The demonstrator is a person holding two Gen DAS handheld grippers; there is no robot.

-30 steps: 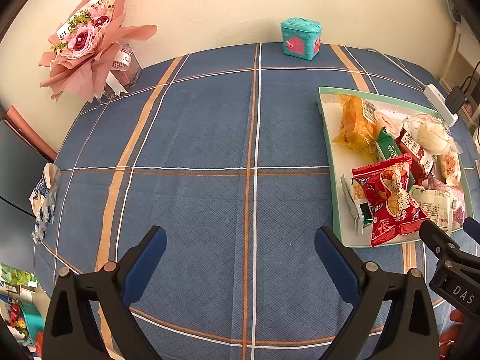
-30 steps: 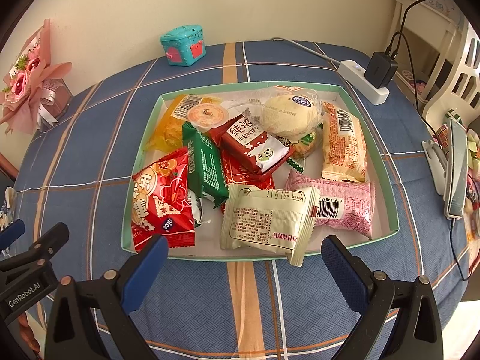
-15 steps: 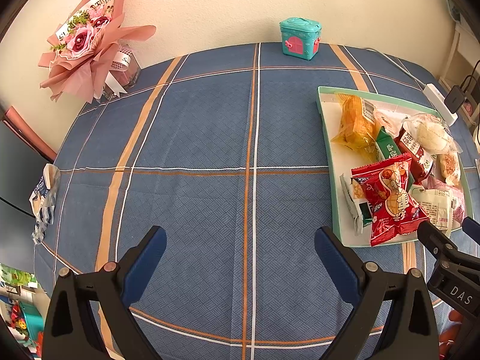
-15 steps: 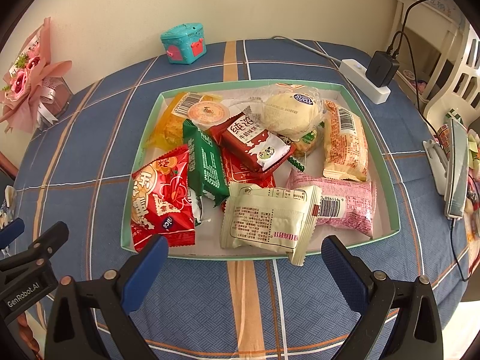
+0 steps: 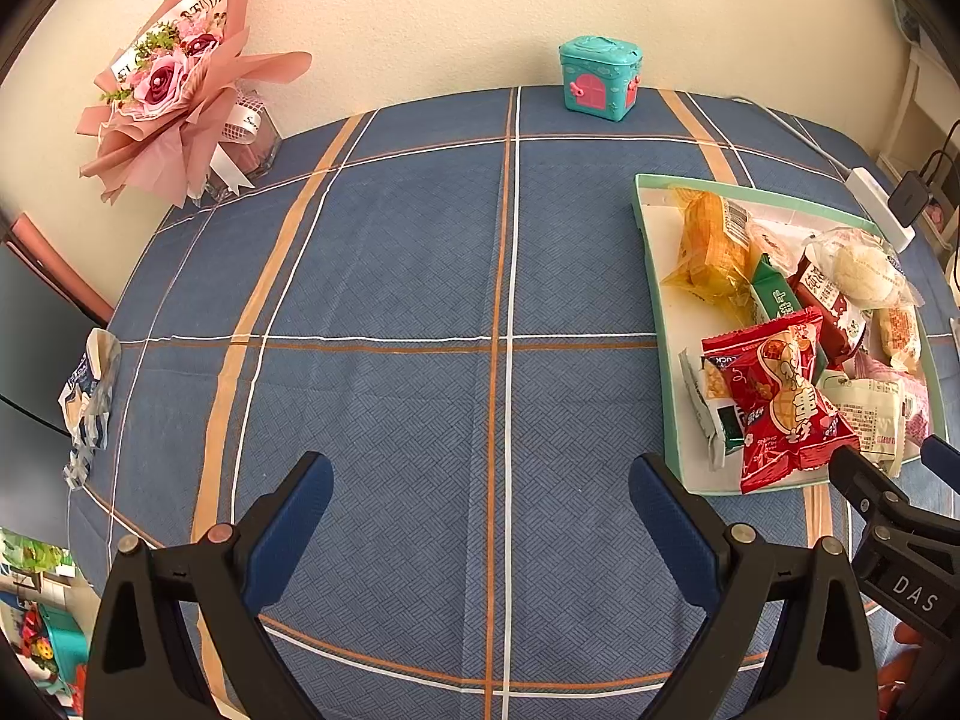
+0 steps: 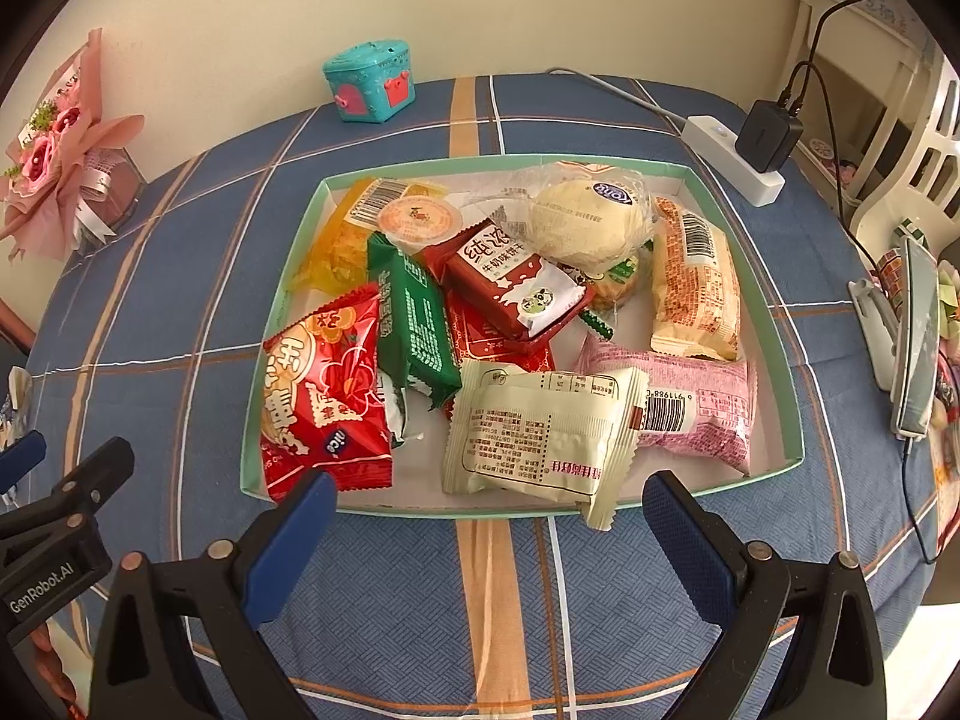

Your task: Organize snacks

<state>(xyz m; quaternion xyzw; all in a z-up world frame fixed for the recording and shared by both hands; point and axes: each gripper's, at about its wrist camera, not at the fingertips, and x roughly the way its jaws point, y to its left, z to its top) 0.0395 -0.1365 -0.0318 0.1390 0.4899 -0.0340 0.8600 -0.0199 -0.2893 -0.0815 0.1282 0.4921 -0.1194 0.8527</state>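
Note:
A mint-green tray [image 6: 780, 324] holds several snack packs: a red peanut bag [image 6: 321, 396], a green pack [image 6: 417, 330], a cream pack [image 6: 540, 432], a pink pack [image 6: 702, 414], a round bun [image 6: 585, 219] and a yellow pack [image 6: 339, 240]. My right gripper [image 6: 480, 528] is open and empty just in front of the tray's near edge. My left gripper [image 5: 480, 510] is open and empty over bare blue cloth, left of the tray [image 5: 651, 252]. The red bag [image 5: 780, 396] also shows in the left wrist view.
A teal toy box [image 5: 600, 78] and a pink bouquet [image 5: 174, 84] stand at the back by the wall. A white power strip with a black charger [image 6: 756, 144] lies right of the tray. A phone on a stand [image 6: 906, 336] is at the table's right edge.
The right gripper has moved slightly closer to the tray. The left gripper has barely moved.

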